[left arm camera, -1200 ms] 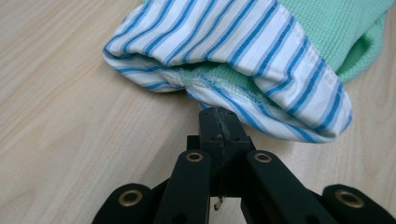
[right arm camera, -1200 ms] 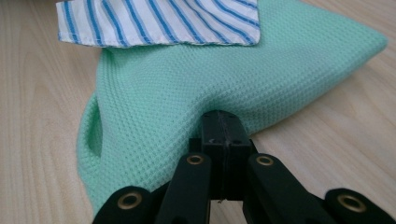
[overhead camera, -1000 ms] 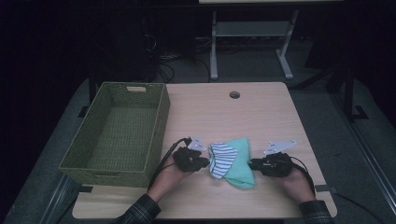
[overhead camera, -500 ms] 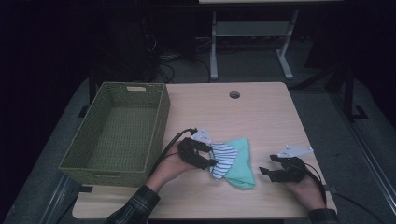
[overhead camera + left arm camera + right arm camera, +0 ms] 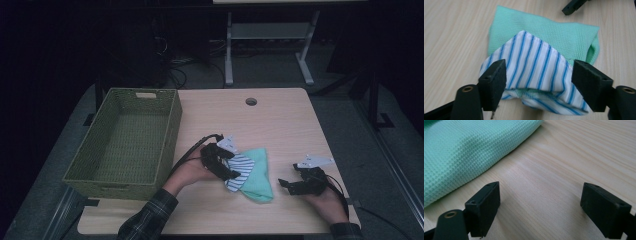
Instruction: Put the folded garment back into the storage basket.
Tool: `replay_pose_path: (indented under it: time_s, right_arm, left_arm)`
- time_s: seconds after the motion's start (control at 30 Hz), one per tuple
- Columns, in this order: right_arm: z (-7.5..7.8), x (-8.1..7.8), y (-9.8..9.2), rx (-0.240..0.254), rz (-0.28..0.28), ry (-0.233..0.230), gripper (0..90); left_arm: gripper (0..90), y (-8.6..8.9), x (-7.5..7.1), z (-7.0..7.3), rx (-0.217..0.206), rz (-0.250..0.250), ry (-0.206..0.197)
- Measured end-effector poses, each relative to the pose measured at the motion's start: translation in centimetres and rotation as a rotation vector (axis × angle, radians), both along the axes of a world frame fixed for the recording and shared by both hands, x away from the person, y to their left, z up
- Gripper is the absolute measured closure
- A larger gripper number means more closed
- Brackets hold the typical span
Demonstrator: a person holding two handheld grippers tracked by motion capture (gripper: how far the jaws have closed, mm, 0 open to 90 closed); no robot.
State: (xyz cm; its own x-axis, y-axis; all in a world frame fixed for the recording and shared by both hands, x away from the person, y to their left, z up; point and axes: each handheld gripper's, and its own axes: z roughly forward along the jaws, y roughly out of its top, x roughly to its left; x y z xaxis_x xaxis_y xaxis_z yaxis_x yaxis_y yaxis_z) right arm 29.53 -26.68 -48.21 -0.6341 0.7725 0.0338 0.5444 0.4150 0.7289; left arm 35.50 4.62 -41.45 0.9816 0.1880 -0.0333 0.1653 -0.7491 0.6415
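With both pairs of jaws just opened and gripping nothing, the folded green waffle cloth [image 5: 257, 175] and striped cloth [image 5: 536, 67] on the table [image 5: 280, 125] may unfold if the left gripper [image 5: 226, 167] snags the striped layer while the right gripper [image 5: 295, 182] stands clear.

I work at a pale wooden counter [image 5: 280, 120] with a round cable hole [image 5: 251, 101]. Beyond it the room is dark: grey floor [image 5: 345, 110], tangled cables [image 5: 175, 65], a white metal stand [image 5: 270, 35].

Both grippers' jaws just opened, apparently off cloths [image 5: 252, 172]; right gripper [image 5: 287, 185] withdrawn.
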Motion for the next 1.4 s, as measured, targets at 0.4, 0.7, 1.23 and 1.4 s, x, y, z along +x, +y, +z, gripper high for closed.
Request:
replay_pose_path:
  time_s: [0.4, 0.7, 1.23, 1.4]
  right_arm:
    - [0.0, 0.0, 0.0, 0.001, -0.003, 0.003, 15.0]
    - [0.0, 0.0, 0.0, 0.0, -0.001, 0.001, 14.9]
    - [0.0, 0.0, 0.0, 0.0, -0.002, 0.001, 14.9]
    - [0.0, 0.0, 0.0, 0.0, -0.002, 0.001, 14.9]
  left_arm:
    - [16.5, -2.8, 0.1, -1.9, 0.09, -0.097, -0.011]
    - [14.2, -3.2, 0.4, -3.9, 0.147, -0.119, -0.001]
    - [25.0, -2.7, 0.4, -4.0, 0.163, -0.096, -0.012]
    - [45.0, -2.6, 0.4, -3.7, 0.168, -0.09, -0.013]
